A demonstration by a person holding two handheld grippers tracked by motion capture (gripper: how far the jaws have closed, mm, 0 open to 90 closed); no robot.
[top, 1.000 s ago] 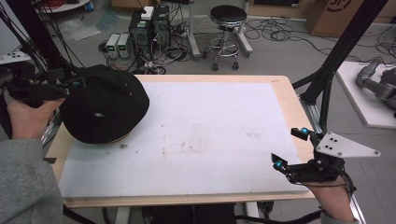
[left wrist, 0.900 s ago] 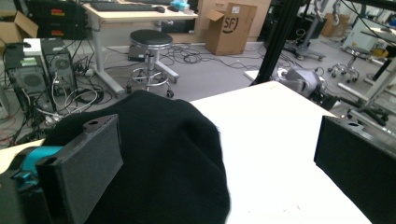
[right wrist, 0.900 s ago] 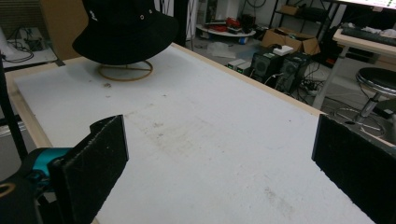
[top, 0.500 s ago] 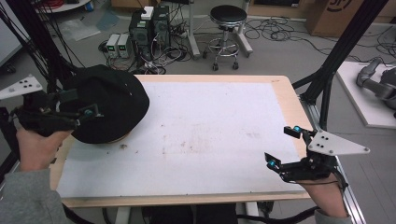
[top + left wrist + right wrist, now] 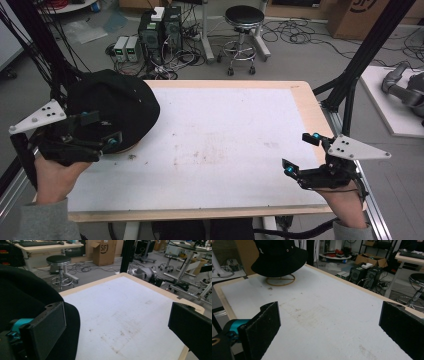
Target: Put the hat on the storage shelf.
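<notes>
The left gripper (image 5: pixel 100 131) is held at the near side of the black bucket hat (image 5: pixel 117 107), its jaws standing wide apart with nothing between them; in the left gripper view one jaw overlaps the hat's dark fabric while the other stands out over the bare white mat (image 5: pixel 130 315), and whether the nearer jaw touches the brim cannot be told. The right gripper (image 5: pixel 302 155) is well apart from the hat, at the opposite near corner of the table, and its jaws are likewise spread wide and empty, aimed across the mat toward the hat. The hat sits at the far left corner of the table, raised on a thin wire stand whose ring base (image 5: pixel 280 280) rests on the mat directly beneath the hat, the brim drooping freely around it. Judged by appearance, the hat is light, soft cloth that will fold and sag under a pinch and is in no way fragile; the fabric should offer fair friction against the padded jaws. The stand beneath the hat looks slight and could tip or drag if the hat is pulled sideways off it. The brim edge nearest the left gripper is judged the soundest place to grip, since the crown is too broad and yielding for either pair of jaws.
</notes>
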